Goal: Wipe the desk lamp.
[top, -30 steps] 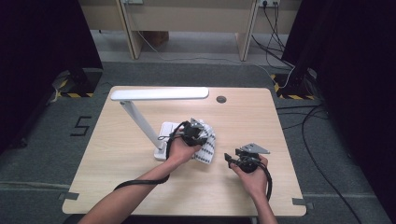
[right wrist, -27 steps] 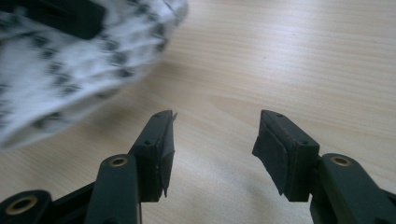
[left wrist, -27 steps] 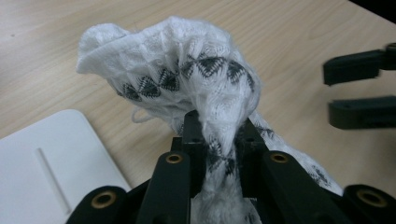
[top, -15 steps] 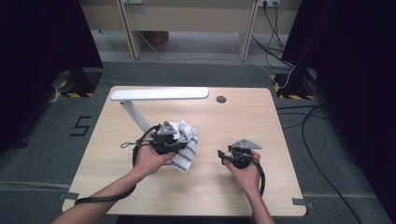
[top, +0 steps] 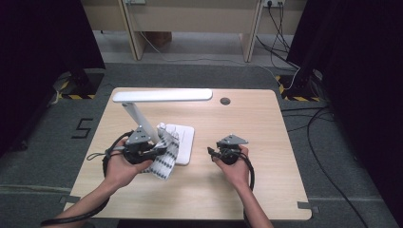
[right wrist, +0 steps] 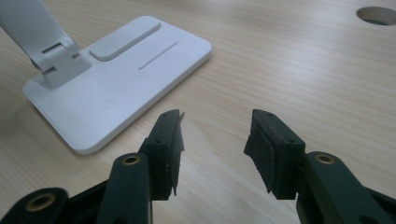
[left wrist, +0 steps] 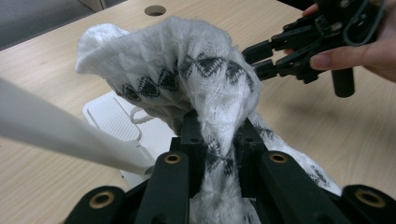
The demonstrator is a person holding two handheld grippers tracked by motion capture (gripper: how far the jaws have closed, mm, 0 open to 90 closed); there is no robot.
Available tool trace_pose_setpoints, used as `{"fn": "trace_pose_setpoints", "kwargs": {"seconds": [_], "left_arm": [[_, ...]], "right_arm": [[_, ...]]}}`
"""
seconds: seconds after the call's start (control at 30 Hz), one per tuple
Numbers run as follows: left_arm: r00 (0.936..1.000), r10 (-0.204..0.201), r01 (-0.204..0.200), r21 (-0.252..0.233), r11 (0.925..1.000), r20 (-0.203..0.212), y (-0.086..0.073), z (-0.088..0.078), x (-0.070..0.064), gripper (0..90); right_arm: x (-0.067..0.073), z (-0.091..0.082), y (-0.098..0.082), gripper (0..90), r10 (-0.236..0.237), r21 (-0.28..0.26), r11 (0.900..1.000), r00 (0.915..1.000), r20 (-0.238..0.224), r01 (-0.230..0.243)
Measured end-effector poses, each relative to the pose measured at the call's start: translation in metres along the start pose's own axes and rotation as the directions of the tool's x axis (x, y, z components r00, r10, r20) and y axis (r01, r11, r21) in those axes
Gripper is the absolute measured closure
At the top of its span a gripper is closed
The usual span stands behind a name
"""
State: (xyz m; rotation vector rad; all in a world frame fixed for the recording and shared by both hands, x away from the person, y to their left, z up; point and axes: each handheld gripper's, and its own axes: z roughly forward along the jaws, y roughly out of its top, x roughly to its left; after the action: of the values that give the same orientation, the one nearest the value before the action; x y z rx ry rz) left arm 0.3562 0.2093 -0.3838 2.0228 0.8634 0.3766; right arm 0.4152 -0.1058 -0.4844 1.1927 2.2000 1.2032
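A white knitted cloth (left wrist: 187, 65) with a black diamond pattern hangs bunched from my left gripper (left wrist: 217, 137), whose jaws are shut on it. In the high view this gripper (top: 159, 151) holds the cloth (top: 166, 159) just left of the lamp base (top: 184, 137), the lower end drooping to the table. My right gripper (top: 210, 152) sits low over the table right of the base, pointing left at it. Its jaws (right wrist: 212, 140) stand apart with nothing between them and have just been closing. The left gripper view shows the right gripper (left wrist: 252, 59) beyond the cloth.
A white desk lamp stands on the wooden table (top: 247, 123): flat base (right wrist: 116, 79), slanted arm (top: 138, 116), long head (top: 161, 96). A round cable hole (top: 225, 100) lies at the back. The arm (left wrist: 56, 135) passes close by the left gripper.
The left gripper has carried the cloth leftward and toward the person, off the lamp base. The right gripper has moved left toward the base, and its jaws have narrowed.
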Motion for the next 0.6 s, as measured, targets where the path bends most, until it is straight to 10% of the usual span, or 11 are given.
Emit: {"fn": "trace_pose_setpoints", "kwargs": {"seconds": [0.6], "left_arm": [[0.9966,-0.028,0.02,-0.106,0.9942,-0.078,-0.016,-0.068,0.018,77.8]], "right_arm": [[0.056,0.056,0.028,79.8,-0.117,0.018,0.993,0.9881,-0.101,0.119]]}}
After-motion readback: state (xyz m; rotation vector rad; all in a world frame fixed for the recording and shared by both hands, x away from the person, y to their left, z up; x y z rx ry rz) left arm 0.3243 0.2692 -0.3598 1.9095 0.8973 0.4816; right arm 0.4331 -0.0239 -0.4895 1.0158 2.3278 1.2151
